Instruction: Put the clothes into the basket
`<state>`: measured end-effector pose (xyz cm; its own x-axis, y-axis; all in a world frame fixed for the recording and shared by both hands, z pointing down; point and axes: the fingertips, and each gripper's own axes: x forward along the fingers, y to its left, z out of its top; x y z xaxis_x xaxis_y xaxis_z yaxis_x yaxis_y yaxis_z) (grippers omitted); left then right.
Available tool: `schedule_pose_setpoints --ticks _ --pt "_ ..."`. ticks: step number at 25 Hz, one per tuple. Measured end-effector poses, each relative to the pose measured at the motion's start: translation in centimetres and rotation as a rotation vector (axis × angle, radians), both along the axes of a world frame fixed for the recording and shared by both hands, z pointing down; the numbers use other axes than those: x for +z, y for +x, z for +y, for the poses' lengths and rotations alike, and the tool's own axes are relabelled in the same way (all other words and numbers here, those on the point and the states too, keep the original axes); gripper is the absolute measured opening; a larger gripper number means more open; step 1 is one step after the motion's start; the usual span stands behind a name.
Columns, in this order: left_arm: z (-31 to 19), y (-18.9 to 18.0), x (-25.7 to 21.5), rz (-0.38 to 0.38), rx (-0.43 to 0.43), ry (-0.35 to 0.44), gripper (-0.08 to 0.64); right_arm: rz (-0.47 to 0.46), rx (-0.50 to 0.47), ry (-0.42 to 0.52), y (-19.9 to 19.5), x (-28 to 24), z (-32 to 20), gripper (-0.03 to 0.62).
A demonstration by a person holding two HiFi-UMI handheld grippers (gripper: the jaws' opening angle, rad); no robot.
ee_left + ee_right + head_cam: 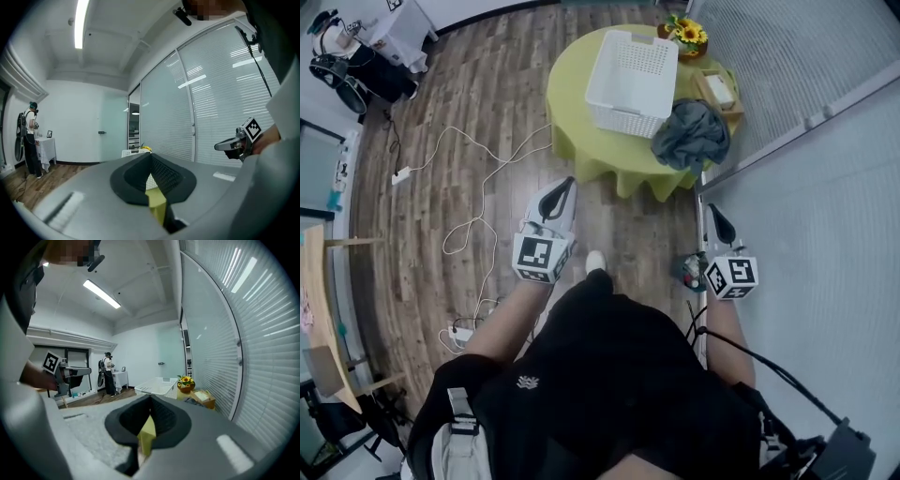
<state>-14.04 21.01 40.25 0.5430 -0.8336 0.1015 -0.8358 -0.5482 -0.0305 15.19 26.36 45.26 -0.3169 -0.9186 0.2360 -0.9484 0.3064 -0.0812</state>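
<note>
Ahead, clothes [692, 133] lie at the table's [570, 108] edge beside the basket [621, 118].

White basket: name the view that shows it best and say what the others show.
The head view: the white basket shows whole from above, empty, on the green table. The right gripper view shows it small, side-on; the left gripper view only a sliver above its jaws.

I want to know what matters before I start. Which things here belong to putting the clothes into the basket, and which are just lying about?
Belongs to the job:
- grey clothes, heaped on the table beside the basket
- white basket
- left gripper and right gripper, fingers together, empty

Just lying about:
- sunflower pot
- wooden box
- white cables on the floor
</note>
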Motion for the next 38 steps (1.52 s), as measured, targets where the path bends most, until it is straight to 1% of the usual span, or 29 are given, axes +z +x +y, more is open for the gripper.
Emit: schedule_pose_setpoints --ticks 2,4,9,12,15,17,20,24,27,30,34,38 --pt "-2.1 -1.1 0.1 0.008 0.004 -0.011 0.006 0.003 0.006 -0.001 -0.8 -0.3 -2.0 0.002" --pt "-4.1 -1.9 -0.2 0.013 0.017 0.0 0.006 -0.01 0.012 -0.002 -1.5 -0.5 -4.1 0.002" --pt "-9.0 -1.8 0.0 0.019 0.085 0.01 0.006 0.014 0.051 0.006 -2.6 -1.0 -8.5 0.002" --pt "-10.9 -0.5 -0.2 0.024 0.124 0.013 0.006 0.027 0.066 0.0 -2.3 -1.2 -9.6 0.002" --pt "-12.8 2.0 0.4 0.034 0.159 0.007 0.006 0.029 0.09 -0.019 -0.1 -0.1 -11.1 0.002" --pt "-14.2 2.9 1.1 0.033 0.167 -0.007 0.006 0.026 0.106 -0.025 1.2 0.5 -12.1 0.002" --pt "-16.7 4.0 1.4 0.028 0.151 -0.014 0.006 0.023 0.116 -0.023 3.1 1.2 -14.1 0.002" --pt "-20.5 5.8 0.3 0.023 0.107 -0.018 0.006 -0.004 0.134 -0.028 6.4 1.6 -18.2 0.002" --pt "-23.7 7.8 -0.4 0.003 0.1 0.001 0.006 -0.01 0.115 -0.017 8.5 1.2 -22.2 0.002" --pt "-27.4 9.8 -1.7 -0.007 0.075 0.019 0.006 -0.015 0.096 -0.003 10.5 0.7 -26.7 0.002" --pt "-30.5 11.1 -2.8 -0.016 0.042 0.032 0.006 -0.022 0.05 0.002 11.3 0.9 -30.8 0.002" --pt "-32.4 12.5 -3.0 -0.056 0.014 0.036 0.006 -0.022 -0.003 -0.001 11.7 2.2 -34.0 0.002"
